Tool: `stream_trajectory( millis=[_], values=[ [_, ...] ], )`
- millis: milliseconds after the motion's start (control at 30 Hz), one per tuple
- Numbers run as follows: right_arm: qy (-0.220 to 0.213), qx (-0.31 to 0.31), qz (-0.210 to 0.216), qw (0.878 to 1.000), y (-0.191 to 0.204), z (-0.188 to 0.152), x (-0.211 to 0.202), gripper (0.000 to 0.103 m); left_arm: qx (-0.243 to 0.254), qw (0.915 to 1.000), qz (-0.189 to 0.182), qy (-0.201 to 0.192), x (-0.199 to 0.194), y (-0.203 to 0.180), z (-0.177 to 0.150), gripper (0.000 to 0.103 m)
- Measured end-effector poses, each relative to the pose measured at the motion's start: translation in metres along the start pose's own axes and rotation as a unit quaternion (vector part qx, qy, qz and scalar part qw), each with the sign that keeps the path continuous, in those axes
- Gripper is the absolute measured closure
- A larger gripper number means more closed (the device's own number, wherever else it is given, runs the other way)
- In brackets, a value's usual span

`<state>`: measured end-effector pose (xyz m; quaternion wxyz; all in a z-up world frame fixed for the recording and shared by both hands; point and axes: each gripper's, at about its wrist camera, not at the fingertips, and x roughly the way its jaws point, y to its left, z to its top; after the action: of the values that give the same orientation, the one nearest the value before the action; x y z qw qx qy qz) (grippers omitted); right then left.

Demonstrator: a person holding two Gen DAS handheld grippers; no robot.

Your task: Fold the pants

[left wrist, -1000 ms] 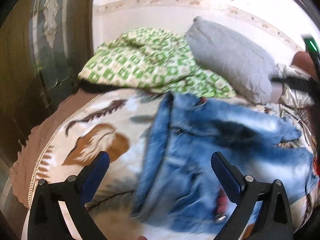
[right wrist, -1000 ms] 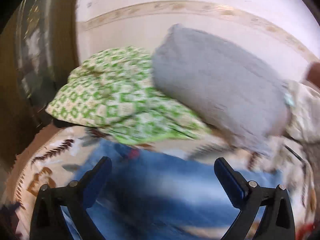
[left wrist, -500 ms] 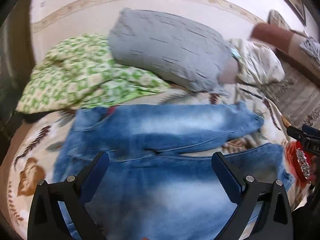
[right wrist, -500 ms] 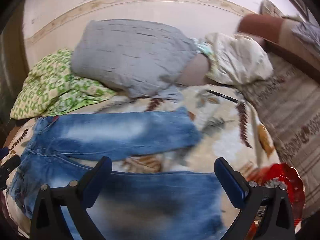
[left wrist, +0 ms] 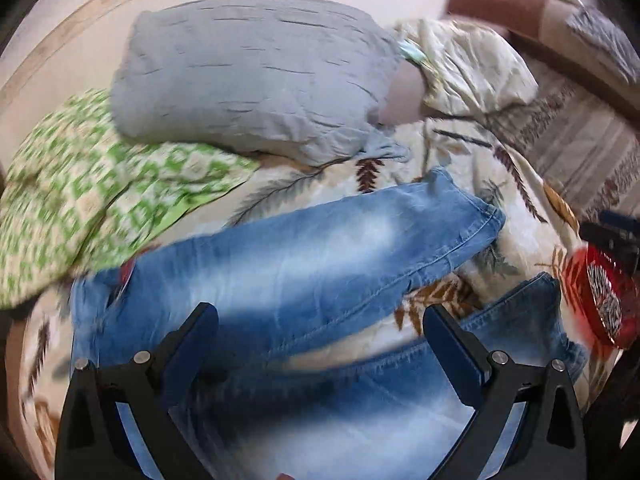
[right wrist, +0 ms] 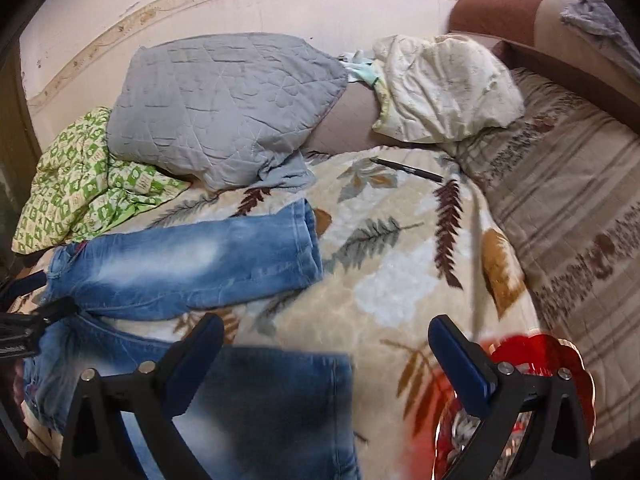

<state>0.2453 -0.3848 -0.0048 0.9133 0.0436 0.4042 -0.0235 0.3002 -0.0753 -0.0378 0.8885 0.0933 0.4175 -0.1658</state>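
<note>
Faded blue jeans [left wrist: 304, 264] lie spread flat on a leaf-patterned blanket [left wrist: 516, 216], waist to the left, both legs pointing right. My left gripper [left wrist: 320, 344] hovers open above the crotch and near leg, holding nothing. In the right wrist view the jeans [right wrist: 180, 264] show the far leg's hem mid-frame and the near leg's hem at the bottom. My right gripper [right wrist: 326, 354] hangs open above that near hem and the blanket [right wrist: 400, 264]. The left gripper's black body [right wrist: 24, 328] shows at the left edge.
A grey quilted pillow [right wrist: 224, 104], a green patterned cloth [right wrist: 84, 192] and a cream pillow [right wrist: 440, 84] lie along the wall. A black pen [right wrist: 408, 169] rests on the blanket. A red dish [right wrist: 532, 368] sits at the near right. A striped bedspread [right wrist: 568, 216] lies right.
Both cameras swung to the right along the jeans, from the waist end toward the leg hems. The jeans lie unmoved and both grippers stay open.
</note>
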Motion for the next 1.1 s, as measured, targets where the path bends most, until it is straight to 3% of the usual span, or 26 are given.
stream_trajectory(
  millis=[133,333,500,700,867,933,967,1000,1067,1100],
  values=[
    [0.027,0.006,0.037,0.999,-0.004,0.032,0.024,0.000,0.041,0.9977,-0.045,0.030,0.027,-0.003,0.035,0.001],
    [0.088,0.063,0.094,0.990,-0.013,0.078,0.085,0.000,0.118,0.9901,-0.048,0.060,0.074,-0.009,0.078,0.001],
    [0.150,0.117,0.128,0.973,-0.017,0.098,0.147,0.001,0.170,0.9807,-0.052,0.083,0.117,-0.012,0.097,0.001],
    [0.207,0.103,0.119,0.966,-0.007,0.106,0.210,0.021,0.225,0.9660,-0.066,0.109,0.165,-0.011,0.102,0.001],
    [0.231,0.094,0.119,0.961,-0.003,0.108,0.239,0.030,0.224,0.9636,-0.078,0.123,0.192,-0.002,0.105,0.001],
    [0.242,0.080,0.120,0.959,0.004,0.109,0.248,0.036,0.215,0.9631,-0.087,0.136,0.204,0.003,0.107,0.001],
    [0.243,0.078,0.126,0.959,0.005,0.110,0.251,0.044,0.211,0.9621,-0.094,0.145,0.209,0.004,0.107,0.001],
    [0.241,0.072,0.145,0.957,0.010,0.111,0.254,0.058,0.209,0.9614,-0.098,0.150,0.212,0.005,0.106,0.007],
    [0.240,0.060,0.148,0.957,0.016,0.111,0.257,0.078,0.204,0.9586,-0.115,0.162,0.216,0.006,0.103,0.038],
    [0.236,0.049,0.144,0.960,0.020,0.111,0.257,0.086,0.203,0.9575,-0.113,0.170,0.218,0.006,0.101,0.071]
  ],
)
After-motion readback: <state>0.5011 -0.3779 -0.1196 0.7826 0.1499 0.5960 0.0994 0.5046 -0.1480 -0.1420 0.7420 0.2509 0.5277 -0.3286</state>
